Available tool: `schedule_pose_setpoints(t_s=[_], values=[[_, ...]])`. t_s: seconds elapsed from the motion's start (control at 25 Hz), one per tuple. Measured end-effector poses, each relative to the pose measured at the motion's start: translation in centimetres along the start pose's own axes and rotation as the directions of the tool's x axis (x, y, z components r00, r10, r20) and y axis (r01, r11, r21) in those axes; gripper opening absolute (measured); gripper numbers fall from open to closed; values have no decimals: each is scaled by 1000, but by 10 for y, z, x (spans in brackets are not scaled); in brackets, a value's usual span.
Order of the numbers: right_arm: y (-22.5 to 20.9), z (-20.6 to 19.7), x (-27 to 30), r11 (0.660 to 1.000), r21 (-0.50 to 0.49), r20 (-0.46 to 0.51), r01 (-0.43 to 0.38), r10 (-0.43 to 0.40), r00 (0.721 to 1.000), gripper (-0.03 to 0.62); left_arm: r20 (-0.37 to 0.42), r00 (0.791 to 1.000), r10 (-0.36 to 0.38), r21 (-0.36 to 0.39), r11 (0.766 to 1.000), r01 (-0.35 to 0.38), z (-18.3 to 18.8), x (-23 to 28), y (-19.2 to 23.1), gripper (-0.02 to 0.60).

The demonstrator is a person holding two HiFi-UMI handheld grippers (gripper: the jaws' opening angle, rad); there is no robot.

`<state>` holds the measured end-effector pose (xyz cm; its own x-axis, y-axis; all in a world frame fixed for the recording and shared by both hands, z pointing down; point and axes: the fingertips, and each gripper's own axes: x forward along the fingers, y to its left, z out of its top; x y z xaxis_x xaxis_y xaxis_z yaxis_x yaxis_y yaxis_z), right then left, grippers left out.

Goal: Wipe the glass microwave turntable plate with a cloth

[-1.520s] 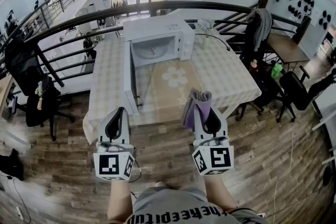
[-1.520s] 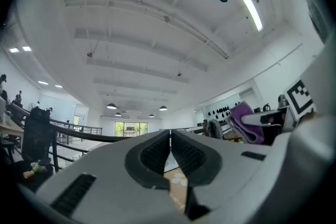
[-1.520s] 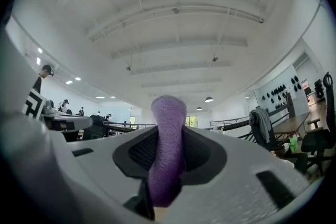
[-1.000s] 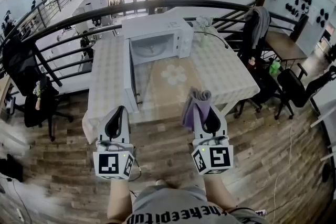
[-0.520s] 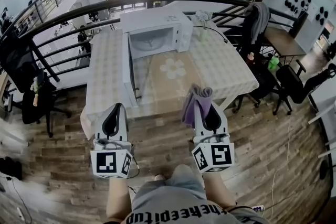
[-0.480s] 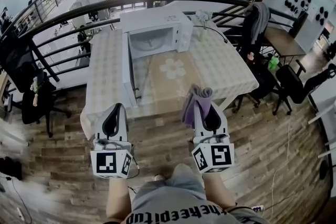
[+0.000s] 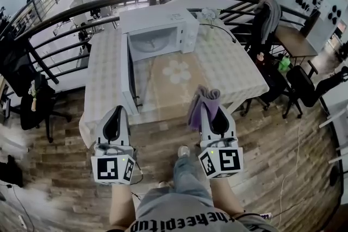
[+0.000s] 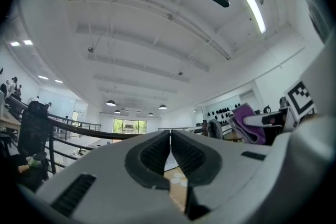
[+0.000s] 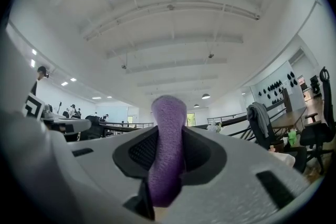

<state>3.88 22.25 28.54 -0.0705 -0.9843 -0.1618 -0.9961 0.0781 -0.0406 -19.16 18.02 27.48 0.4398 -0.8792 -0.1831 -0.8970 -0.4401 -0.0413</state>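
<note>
A white microwave (image 7: 157, 30) stands at the far side of the table with its door (image 7: 129, 80) swung open to the left. Inside it the glass turntable plate (image 7: 152, 43) shows faintly. My right gripper (image 7: 207, 111) is shut on a purple cloth (image 7: 200, 106) that sticks up past its tips; the cloth (image 9: 167, 149) fills the jaws in the right gripper view. My left gripper (image 7: 113, 121) is shut with nothing between its jaws, as the left gripper view (image 8: 170, 147) shows. Both grippers hang in front of the table's near edge, short of the microwave.
The table (image 7: 234, 70) has a checked cover with a flower-print mat (image 7: 178, 70). A small vase (image 7: 210, 31) stands right of the microwave. A curved black railing (image 7: 65, 8) runs behind. Office chairs (image 7: 304, 92) stand at right and left; wooden floor lies below.
The view has shifted toward the table: microwave and table sit lower and closer. A leg and shoe have stepped forward between the grippers. Both grippers keep their hold and pose.
</note>
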Motion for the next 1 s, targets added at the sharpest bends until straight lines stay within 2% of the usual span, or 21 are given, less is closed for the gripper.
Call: schedule_pose_setpoints(t_s=[0.64, 1.0], values=[[-61, -11, 138, 998, 11, 22, -64, 64, 998, 104, 59, 998, 36, 34, 999, -38, 3, 137, 7, 11], [-99, -15, 201, 995, 20, 17, -100, 99, 995, 104, 38, 998, 46, 37, 998, -48, -10, 206, -2, 11]])
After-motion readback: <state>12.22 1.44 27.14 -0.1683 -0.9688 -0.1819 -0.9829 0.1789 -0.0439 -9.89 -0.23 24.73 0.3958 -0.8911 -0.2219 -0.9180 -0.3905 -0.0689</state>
